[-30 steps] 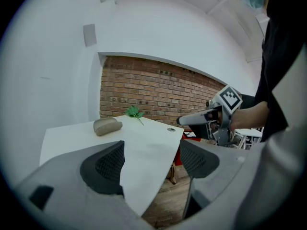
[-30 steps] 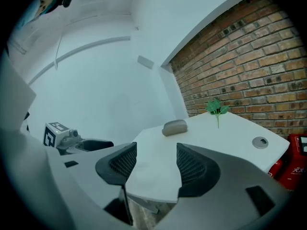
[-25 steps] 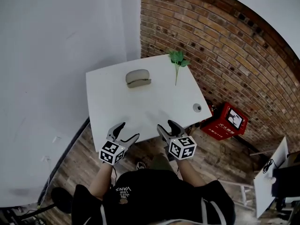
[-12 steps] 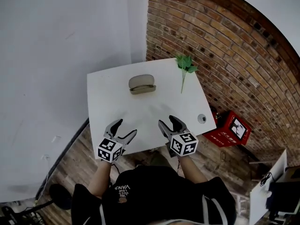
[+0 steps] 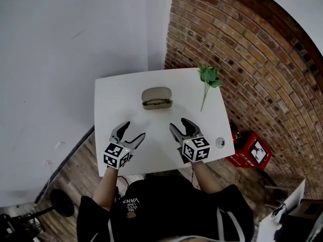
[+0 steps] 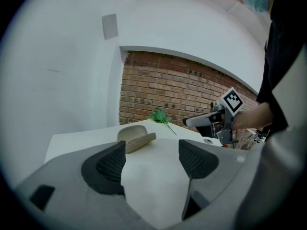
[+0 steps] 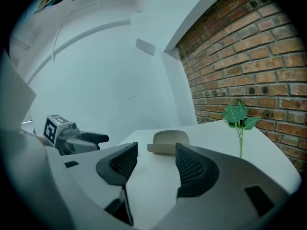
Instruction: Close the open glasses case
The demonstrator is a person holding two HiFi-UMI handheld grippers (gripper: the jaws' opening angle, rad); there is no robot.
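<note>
Near edge of the white table [image 5: 113, 97]: left gripper [image 5: 132, 130] has its jaws apart with nothing between them, and right gripper [image 5: 179, 124] is spread and empty too. Further in, mid-table, the glasses case [image 5: 157, 98] sits lid ajar, well apart from both. Beyond it, a green sprig [image 5: 208, 79] lies near the brick wall [image 5: 242, 59].

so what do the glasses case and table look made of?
Glasses case: beige-grey, matte, probably faux leather or fabric over a hard shell; no shine, rounded edges. Table: white, smooth, likely laminate or painted board; even colour, no grain.
</note>
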